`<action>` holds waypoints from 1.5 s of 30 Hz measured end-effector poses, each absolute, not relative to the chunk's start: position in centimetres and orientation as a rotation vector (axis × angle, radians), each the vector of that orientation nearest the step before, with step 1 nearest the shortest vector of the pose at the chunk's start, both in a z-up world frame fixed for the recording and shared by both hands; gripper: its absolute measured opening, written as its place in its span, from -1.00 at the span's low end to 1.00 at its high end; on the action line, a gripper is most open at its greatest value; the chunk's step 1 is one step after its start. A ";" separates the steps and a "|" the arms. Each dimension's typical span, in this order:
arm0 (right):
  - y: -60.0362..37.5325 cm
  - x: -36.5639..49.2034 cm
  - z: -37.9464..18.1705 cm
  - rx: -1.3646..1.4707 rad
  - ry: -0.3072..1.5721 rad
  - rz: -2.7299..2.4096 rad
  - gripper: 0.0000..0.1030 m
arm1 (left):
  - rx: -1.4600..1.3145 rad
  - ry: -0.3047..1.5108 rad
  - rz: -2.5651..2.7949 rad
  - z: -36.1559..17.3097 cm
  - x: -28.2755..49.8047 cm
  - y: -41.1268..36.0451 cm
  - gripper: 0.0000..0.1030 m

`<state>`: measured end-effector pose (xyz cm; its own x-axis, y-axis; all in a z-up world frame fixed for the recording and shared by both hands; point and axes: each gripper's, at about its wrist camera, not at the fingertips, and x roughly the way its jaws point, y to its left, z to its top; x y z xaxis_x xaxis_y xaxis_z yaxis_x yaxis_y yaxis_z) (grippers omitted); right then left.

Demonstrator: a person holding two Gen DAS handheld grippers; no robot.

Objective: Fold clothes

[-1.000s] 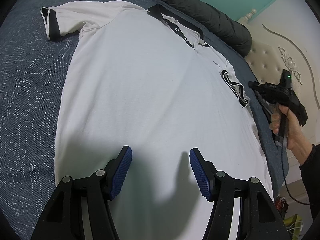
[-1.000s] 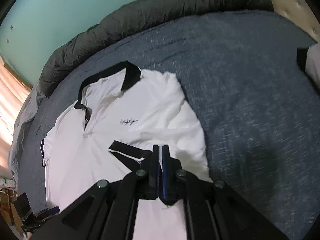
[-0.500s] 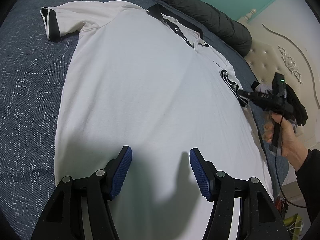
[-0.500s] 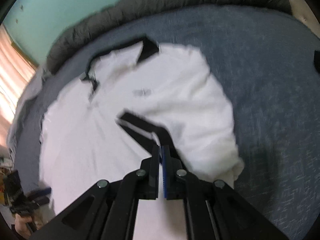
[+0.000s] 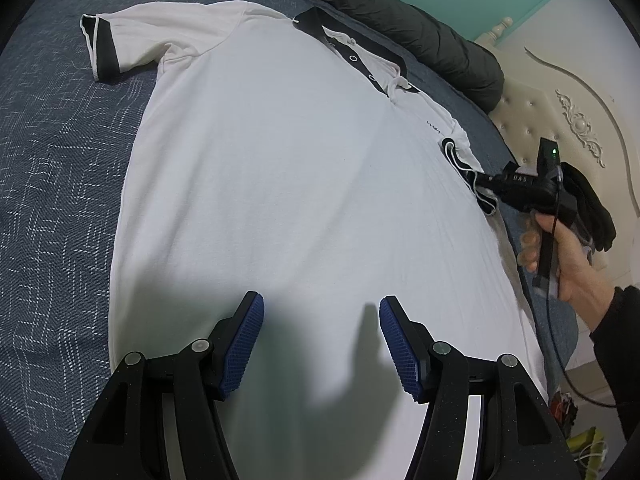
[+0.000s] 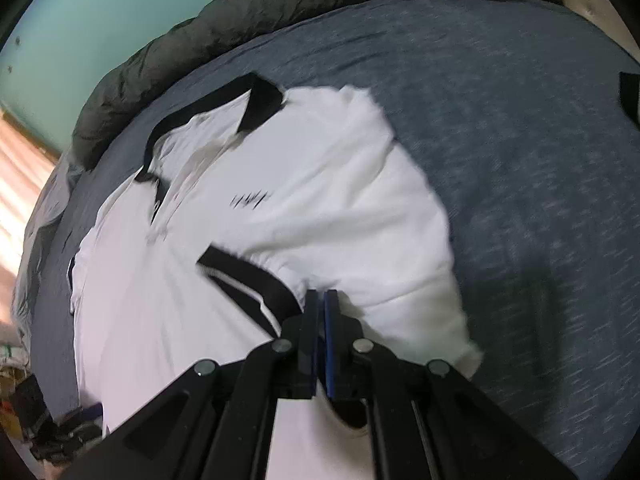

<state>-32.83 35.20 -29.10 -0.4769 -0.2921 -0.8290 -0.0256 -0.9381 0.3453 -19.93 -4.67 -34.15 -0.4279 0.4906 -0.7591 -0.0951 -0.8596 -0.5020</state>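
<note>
While the left tongs (image 5: 320, 344) gape empty above the shirt (image 5: 280, 180), the right tongs (image 6: 321, 300) pinch its sleeve (image 6: 256, 280) — clamped tight.

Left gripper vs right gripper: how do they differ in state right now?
The left gripper has its blue pads wide apart with nothing between them; the right gripper is shut, pinching the black-cuffed sleeve of the white polo shirt.
The left gripper is over the shirt's lower body; the right gripper is at the shirt's side, with the sleeve folded inward over the chest.
Both are black, with blue pads, over the blue-grey bedspread.
</note>
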 end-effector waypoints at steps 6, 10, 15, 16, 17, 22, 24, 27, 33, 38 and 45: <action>34.8 -32.0 -29.1 1.506 -0.465 -2.490 -0.94 | -1.427 -0.555 2.327 -34.1 -19.8 -4.6 0.25; 35.4 -32.1 -27.3 1.400 -0.489 -2.575 -0.94 | -1.426 -0.554 2.329 -34.1 -19.8 -4.6 0.25; 35.4 -32.9 -28.3 1.481 -0.506 -2.557 -0.94 | -1.428 -0.553 2.329 -34.1 -19.7 -4.7 0.25; 35.3 -32.9 -28.6 1.498 -0.500 -2.549 -0.94 | -1.428 -0.554 2.329 -34.1 -19.7 -4.7 0.25; 35.2 -33.0 -29.0 1.515 -0.494 -2.542 -0.94 | -1.427 -0.554 2.328 -34.1 -19.6 -4.7 0.25; 34.5 -32.0 -29.6 1.537 -0.471 -2.504 -0.93 | -1.428 -0.558 2.326 -34.0 -19.6 -4.7 0.25; 34.7 -31.9 -28.9 1.495 -0.479 -2.528 -0.93 | -1.428 -0.562 2.323 -34.0 -19.7 -4.8 0.25; 35.3 -32.3 -27.8 1.442 -0.513 -2.582 -0.93 | -1.428 -0.570 2.319 -34.0 -19.7 -4.8 0.25; 34.5 -32.9 -29.4 1.550 -0.483 -2.540 -0.93 | -1.430 -0.568 2.320 -34.0 -19.7 -4.7 0.25; 33.7 -32.2 -30.1 1.554 -0.450 -2.516 -0.92 | -1.431 -0.563 2.322 -34.0 -19.8 -4.7 0.25; 33.9 -32.2 -28.5 1.456 -0.466 -2.573 -0.92 | -1.431 -0.559 2.323 -34.0 -19.9 -4.6 0.25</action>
